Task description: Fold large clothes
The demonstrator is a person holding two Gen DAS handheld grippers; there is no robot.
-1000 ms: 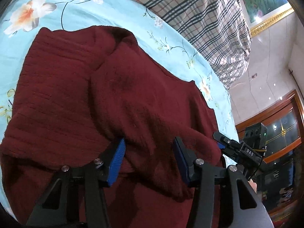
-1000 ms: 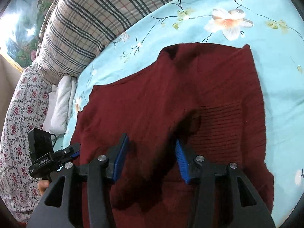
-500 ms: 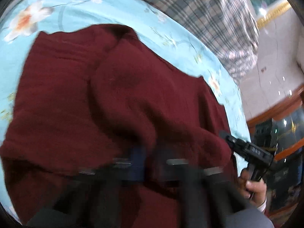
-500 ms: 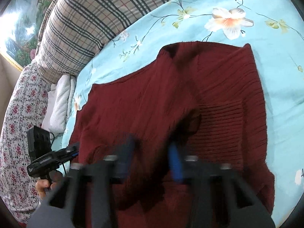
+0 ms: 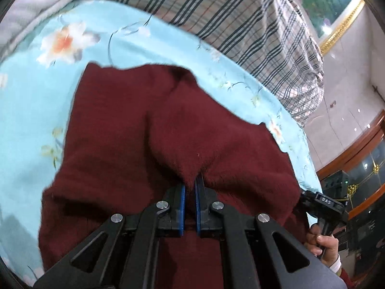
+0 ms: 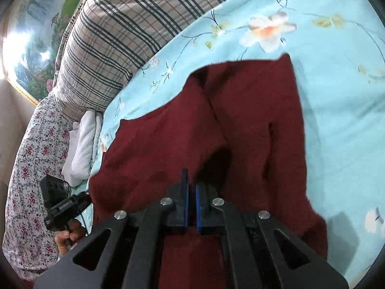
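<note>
Right wrist — plaid pillow (image 6: 115, 41) beyond sweater (image 6: 192, 132)

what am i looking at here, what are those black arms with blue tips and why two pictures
Each picture comes from a camera mounted on a handheld claw; a person holds one in each hand, no robot. The left wrist view looks along the left claw, with the right hand at its edge. The right wrist view looks along the right claw. Both claws are shut, each pinching the near edge of a dark red sweater that lies on a light blue flowered bedsheet. A plaid quilt sits behind it.
</note>
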